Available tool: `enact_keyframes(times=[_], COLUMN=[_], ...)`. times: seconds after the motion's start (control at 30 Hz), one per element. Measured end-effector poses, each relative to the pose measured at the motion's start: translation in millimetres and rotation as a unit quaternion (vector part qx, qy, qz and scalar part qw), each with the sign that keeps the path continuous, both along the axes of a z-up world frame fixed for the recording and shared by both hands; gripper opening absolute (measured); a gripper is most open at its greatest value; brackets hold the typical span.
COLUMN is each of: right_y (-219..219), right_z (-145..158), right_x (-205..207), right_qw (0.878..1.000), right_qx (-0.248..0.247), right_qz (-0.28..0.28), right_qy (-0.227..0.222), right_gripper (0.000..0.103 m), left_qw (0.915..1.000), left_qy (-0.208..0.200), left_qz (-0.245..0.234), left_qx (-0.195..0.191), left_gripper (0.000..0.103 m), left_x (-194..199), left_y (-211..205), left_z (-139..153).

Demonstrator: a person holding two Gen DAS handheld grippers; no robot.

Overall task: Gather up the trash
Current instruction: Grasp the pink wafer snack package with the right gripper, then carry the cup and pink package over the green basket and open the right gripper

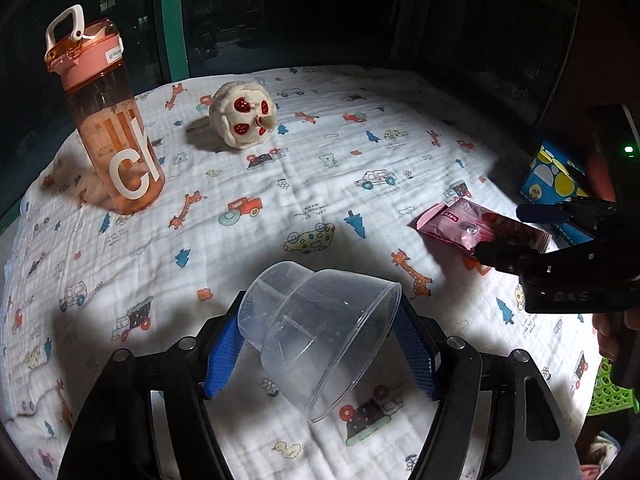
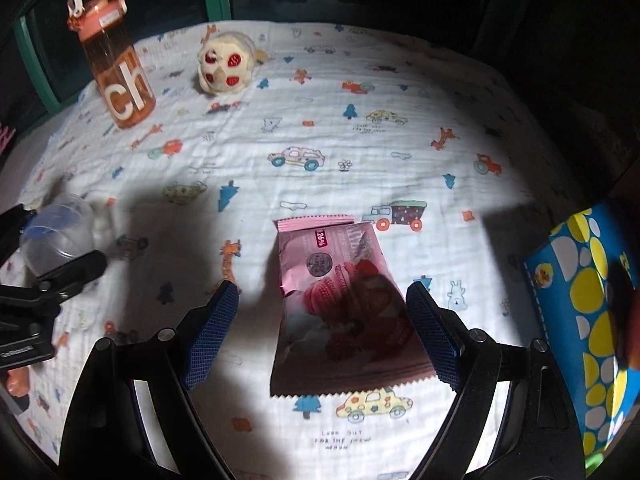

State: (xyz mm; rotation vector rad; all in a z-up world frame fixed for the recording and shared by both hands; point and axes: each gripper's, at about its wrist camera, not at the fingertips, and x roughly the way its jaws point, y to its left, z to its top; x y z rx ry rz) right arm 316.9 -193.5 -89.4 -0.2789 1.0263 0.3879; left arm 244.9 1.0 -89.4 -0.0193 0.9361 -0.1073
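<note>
1. Left gripper [image 1: 320, 344] has the clear plastic cup [image 1: 320, 332] pinched between its blue pads, cup tipped on its side, mouth toward the lower right. It looks lifted off the cloth, though you can't be sure from this angle.
2. Right gripper [image 2: 322, 332] hangs over the pink snack wrapper [image 2: 340, 304] with jaws spread wide, one pad on each side, neither pressing on it. Nothing held yet.
3. Step in hand, as I read it: one piece of trash is picked up, the second is being lined up for a grab.
4. Next move for you: lower the right gripper so the pads straddle the wrapper's long edges, then close. It lies flat on the printed cloth [image 2: 360, 128], so you'll likely need to dig in low or pinch a crimped end.
5. Containers: the cup looks empty, with only a moulded divider inside. Orange water bottle [image 1: 112, 136] stands upright at far left, lid shut, contents unclear.
6. Blue box with yellow dots [image 2: 588, 320] sits just right of the wrapper; inside not visible.
7. Green basket [image 1: 612, 392] shows at the right edge, contents hidden. Possibly the bin, can't confirm.
8. Plush toy [image 1: 244, 116] beside the bottle isn't trash, so leave it.
</note>
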Motion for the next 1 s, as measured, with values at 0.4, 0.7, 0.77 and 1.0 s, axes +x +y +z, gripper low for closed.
enact_keyframes(times=[0.4,0.7,0.77,1.0], right_y=[-9,-24,-29,-50], right_z=[-28,-23,-17,4], right_x=[13,1,-7,-47], right_qw=[0.999,0.998,0.997,0.993], right_qx=[-0.019,0.019,0.036,0.081], right_qz=[-0.026,-0.054,-0.06,-0.083], right_qy=[0.024,0.016,0.01,-0.014], right_gripper=[0.08,0.072,0.072,0.071], left_qw=[0.9999,0.9999,0.9999,0.9997], left_qy=[0.008,0.005,0.003,-0.007], left_qz=[0.003,0.002,0.0,-0.018], left_qx=[-0.007,-0.009,-0.01,-0.014], left_gripper=[0.068,0.068,0.068,0.068], left_x=[-1,-4,-6,-18], left_y=[4,0,-3,-21], left_z=[-8,-4,-2,12])
